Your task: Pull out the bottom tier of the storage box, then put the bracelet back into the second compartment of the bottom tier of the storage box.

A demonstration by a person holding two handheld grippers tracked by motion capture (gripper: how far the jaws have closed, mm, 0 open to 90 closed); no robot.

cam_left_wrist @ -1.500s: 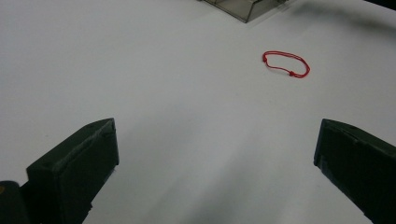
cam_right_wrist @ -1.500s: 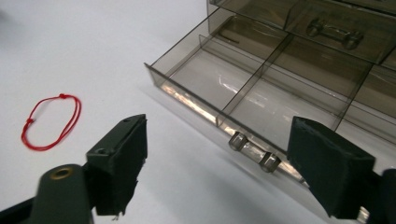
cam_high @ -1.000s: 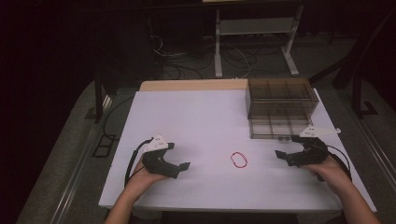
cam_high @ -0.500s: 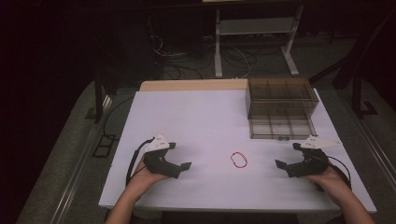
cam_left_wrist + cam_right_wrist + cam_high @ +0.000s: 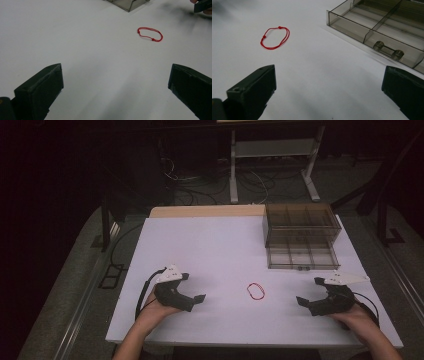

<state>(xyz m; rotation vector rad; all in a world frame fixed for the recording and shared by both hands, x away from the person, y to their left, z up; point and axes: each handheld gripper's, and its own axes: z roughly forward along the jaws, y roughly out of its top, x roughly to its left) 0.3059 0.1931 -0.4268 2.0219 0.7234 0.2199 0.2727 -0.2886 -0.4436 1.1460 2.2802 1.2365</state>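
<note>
A thin red string loop (image 5: 256, 291) lies flat on the white table (image 5: 210, 245), between the two hands. My left gripper (image 5: 194, 301) rests near the front left, open and holding nothing, jaws toward the loop. In the left gripper view the loop (image 5: 150, 34) lies ahead and to the right of the wide-apart jaws. My right gripper (image 5: 309, 303) sits at the front right, open and holding nothing, jaws toward the middle. From the right gripper view the loop (image 5: 274, 37) is ahead at the left.
A smoky clear drawer box with dividers (image 5: 300, 235) stands at the back right of the table; its front drawer with a small handle (image 5: 388, 51) is pulled out. A wooden board edge (image 5: 207, 211) runs along the table's far side. Cables and a stand (image 5: 272, 150) lie beyond.
My right gripper has drawn back from near the drawer box toward the front edge of the table and turned toward the middle. The left gripper and the red loop have stayed put.
</note>
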